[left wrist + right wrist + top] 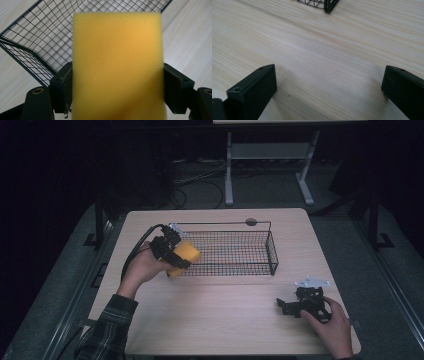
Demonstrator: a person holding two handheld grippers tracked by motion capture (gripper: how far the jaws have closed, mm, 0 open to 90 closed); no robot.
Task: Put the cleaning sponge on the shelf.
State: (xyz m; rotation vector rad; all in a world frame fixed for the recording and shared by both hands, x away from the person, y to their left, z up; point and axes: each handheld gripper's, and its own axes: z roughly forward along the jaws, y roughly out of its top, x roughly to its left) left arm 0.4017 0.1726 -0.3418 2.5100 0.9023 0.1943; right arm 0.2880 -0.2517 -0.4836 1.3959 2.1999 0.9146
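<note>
High view: pale wooden surface (225, 320) carrying one black wire basket (227, 252), long and shallow. The left claw (180, 257), held in the person's left hand (142, 270), sits at the basket's left end and is clamped on a yellow sponge (184, 256); the sponge is off the surface, against the basket's near left corner. The right claw (281, 305) rests on the surface near the front right corner, well apart from the basket, under the right hand (330, 322). A plaid sleeve (107, 330) enters at lower left.

Left gripper view: sponge (117, 65) upright between the two black jaws, both pads pressing on its sides; basket mesh (47, 35) lies behind and below it.

Right gripper view: jaws stand wide apart with bare wood grain (324, 62) between them; a basket corner (325, 5) shows at the top edge.
</note>
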